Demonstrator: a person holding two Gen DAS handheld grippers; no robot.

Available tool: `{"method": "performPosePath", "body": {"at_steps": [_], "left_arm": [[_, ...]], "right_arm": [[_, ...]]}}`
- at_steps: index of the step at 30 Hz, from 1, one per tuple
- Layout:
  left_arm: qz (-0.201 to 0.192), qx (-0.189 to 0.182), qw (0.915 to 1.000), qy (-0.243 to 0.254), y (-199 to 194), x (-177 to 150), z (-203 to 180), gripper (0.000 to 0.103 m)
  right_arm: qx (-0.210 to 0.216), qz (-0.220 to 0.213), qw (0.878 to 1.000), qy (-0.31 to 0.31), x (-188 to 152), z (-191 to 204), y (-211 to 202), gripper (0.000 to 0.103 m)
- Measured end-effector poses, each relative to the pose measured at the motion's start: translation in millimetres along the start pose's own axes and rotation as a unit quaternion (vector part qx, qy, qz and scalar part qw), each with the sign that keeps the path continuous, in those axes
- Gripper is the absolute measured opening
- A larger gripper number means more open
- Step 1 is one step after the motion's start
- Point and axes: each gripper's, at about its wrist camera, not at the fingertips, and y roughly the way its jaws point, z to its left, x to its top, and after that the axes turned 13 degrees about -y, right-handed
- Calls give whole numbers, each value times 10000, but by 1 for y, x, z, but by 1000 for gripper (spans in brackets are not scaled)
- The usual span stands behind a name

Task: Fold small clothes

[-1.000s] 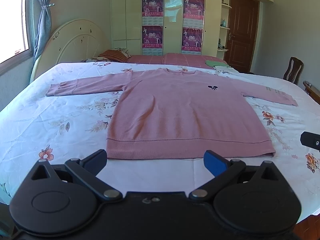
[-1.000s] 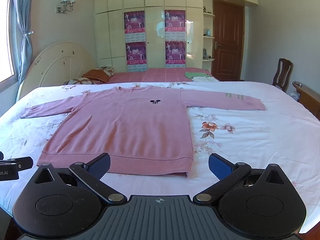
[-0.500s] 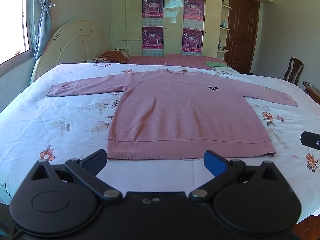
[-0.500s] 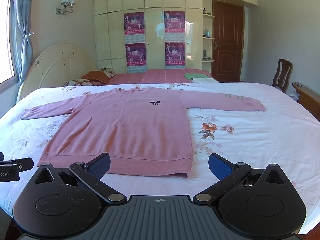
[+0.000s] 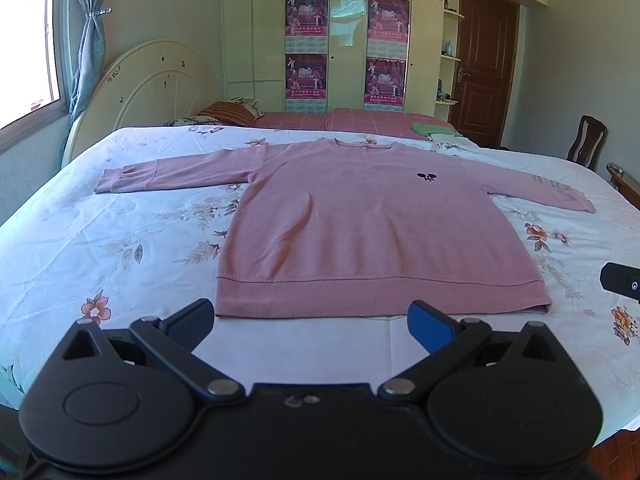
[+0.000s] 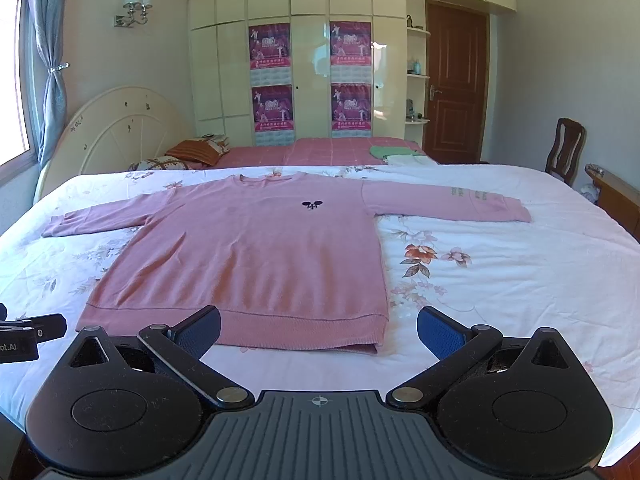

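A pink long-sleeved sweater lies flat on the floral bedsheet, front up, both sleeves spread out sideways, hem nearest me. It also shows in the right wrist view. My left gripper is open and empty, held just short of the hem's middle. My right gripper is open and empty, in front of the hem's right corner. Each gripper's tip shows at the edge of the other's view.
A second bed with a pink cover, pillows and folded green cloth stands behind. A round white headboard is at the left. A wooden chair and wooden furniture edge are at the right.
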Motion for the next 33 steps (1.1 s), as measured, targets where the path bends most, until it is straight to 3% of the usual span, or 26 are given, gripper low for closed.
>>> {"method": "performPosePath", "body": {"at_steps": [33], "left_arm": [[20, 66, 9999, 94, -4, 0, -2, 103]], "right_arm": [[78, 20, 9999, -66, 4, 3, 7, 103]]}}
